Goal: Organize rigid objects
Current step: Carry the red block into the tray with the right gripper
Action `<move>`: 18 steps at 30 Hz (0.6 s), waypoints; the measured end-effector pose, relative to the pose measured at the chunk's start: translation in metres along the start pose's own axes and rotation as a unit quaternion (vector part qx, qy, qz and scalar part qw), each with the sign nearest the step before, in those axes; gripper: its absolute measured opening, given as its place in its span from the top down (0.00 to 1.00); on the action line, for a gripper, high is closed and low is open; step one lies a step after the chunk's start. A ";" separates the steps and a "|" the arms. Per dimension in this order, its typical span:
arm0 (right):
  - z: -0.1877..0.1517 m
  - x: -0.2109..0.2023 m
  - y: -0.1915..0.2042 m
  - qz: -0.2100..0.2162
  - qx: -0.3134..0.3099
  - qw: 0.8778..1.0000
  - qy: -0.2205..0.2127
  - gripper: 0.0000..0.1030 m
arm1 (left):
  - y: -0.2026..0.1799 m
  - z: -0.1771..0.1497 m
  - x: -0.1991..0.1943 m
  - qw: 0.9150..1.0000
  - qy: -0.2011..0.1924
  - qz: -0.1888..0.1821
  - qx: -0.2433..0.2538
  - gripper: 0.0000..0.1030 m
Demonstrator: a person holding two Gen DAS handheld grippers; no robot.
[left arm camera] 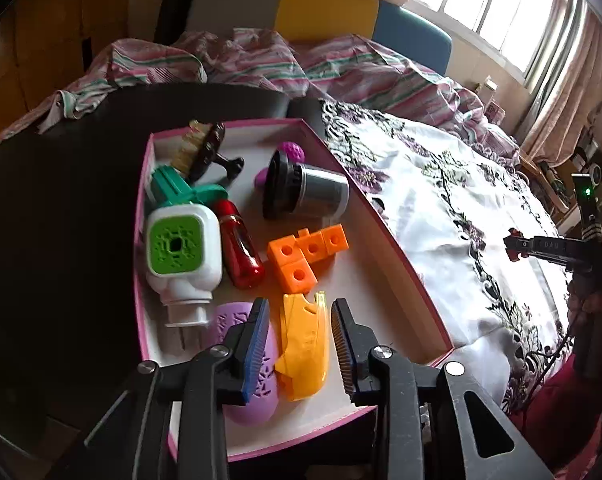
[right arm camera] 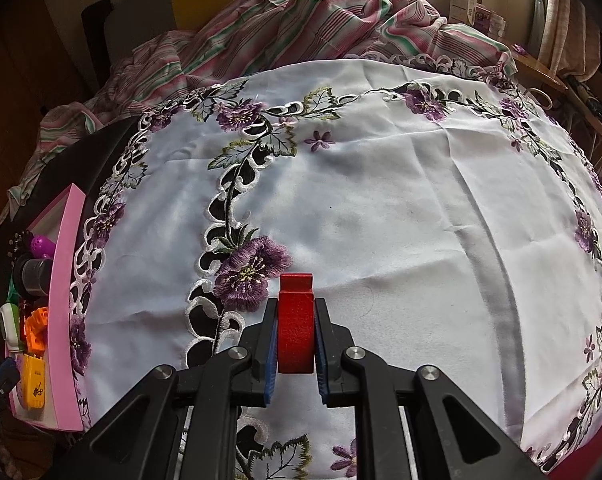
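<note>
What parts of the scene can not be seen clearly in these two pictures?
- Purple oval piece, left wrist view: its middle is hidden behind the left gripper finger.
- Red block, right wrist view: its sides are covered by the right gripper pads.
- Pink box, right wrist view: its contents are cut off by the picture's left edge and hidden by its wall.
- Brush, left wrist view: its lower end is hidden behind the green piece.
</note>
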State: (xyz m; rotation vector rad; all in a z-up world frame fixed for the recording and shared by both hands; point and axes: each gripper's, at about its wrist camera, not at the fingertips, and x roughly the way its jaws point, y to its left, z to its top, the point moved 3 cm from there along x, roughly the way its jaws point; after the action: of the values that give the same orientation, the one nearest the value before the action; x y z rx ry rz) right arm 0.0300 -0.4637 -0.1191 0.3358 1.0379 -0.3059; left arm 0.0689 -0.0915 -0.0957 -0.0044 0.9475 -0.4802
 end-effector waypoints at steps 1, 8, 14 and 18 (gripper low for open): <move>0.000 0.000 -0.001 0.000 0.001 1.000 -0.001 0.86 | 0.000 0.001 -0.003 1.000 -0.003 0.004 -0.001 0.64; 0.002 -0.009 0.004 0.021 -0.004 1.000 -0.019 0.86 | 0.013 0.007 -0.024 0.998 -0.022 0.050 -0.013 0.62; 0.001 -0.021 0.030 0.064 -0.042 0.996 -0.036 0.86 | 0.024 0.006 -0.037 0.997 -0.035 0.068 -0.023 0.60; -0.005 -0.030 0.052 0.092 -0.062 0.993 -0.038 0.86 | 0.029 0.006 -0.043 0.996 -0.040 0.070 -0.029 0.59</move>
State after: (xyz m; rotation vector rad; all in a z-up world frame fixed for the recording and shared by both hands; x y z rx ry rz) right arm 0.0327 -0.4122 -0.0890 0.3034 0.9392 -0.0883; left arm 0.0640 -0.0497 -0.0653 -0.0105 0.8770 -0.3211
